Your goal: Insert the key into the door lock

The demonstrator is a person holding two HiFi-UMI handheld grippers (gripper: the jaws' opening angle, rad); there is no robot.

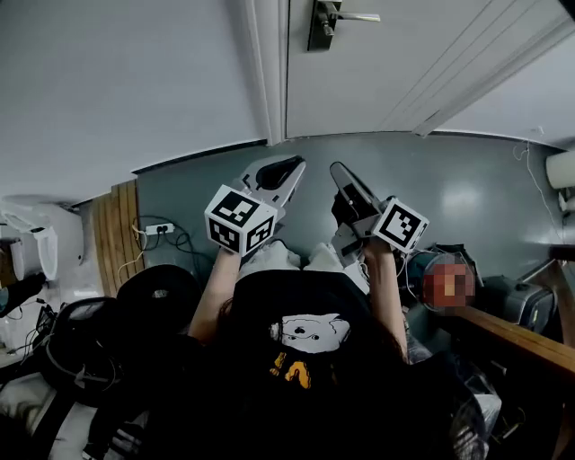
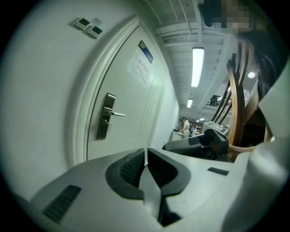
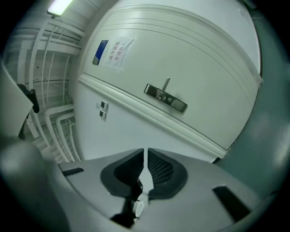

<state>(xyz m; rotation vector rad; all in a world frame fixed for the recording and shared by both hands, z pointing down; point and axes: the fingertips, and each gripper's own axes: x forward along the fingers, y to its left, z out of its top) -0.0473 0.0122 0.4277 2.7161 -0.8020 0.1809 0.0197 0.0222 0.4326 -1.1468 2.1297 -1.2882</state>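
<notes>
The right hand-held gripper (image 1: 338, 170), closed on what looks like a thin pale key (image 3: 143, 179), is pointing toward the door lock (image 1: 322, 25), far ahead and well apart on the door (image 1: 404, 72), while the left hand-held gripper (image 1: 296, 164), closed with nothing between its jaws, is hovering just beside it.

- Left gripper (image 2: 146, 153) and right gripper (image 3: 145, 155): shells of smooth, matt pale-grey plastic
- Pads (image 2: 131, 168) inside the jaws: dark, finely ribbed, rubbery-looking
- Door (image 3: 195, 54) ahead of the right gripper: smooth white paint with a faint sheen
- Lock plate (image 3: 165, 98) and lever handle (image 3: 167, 84) on it: brushed metal, dully shining
- Notice (image 3: 118, 53) up-left of the lock plate: matt white paper
- Floor (image 1: 467, 198) beneath both grippers: smooth grey, glossy
- Slatted panel (image 1: 115, 238) left of the left gripper: bare wood
- Shirt (image 1: 269, 296) behind the grippers: matt black cloth
</notes>
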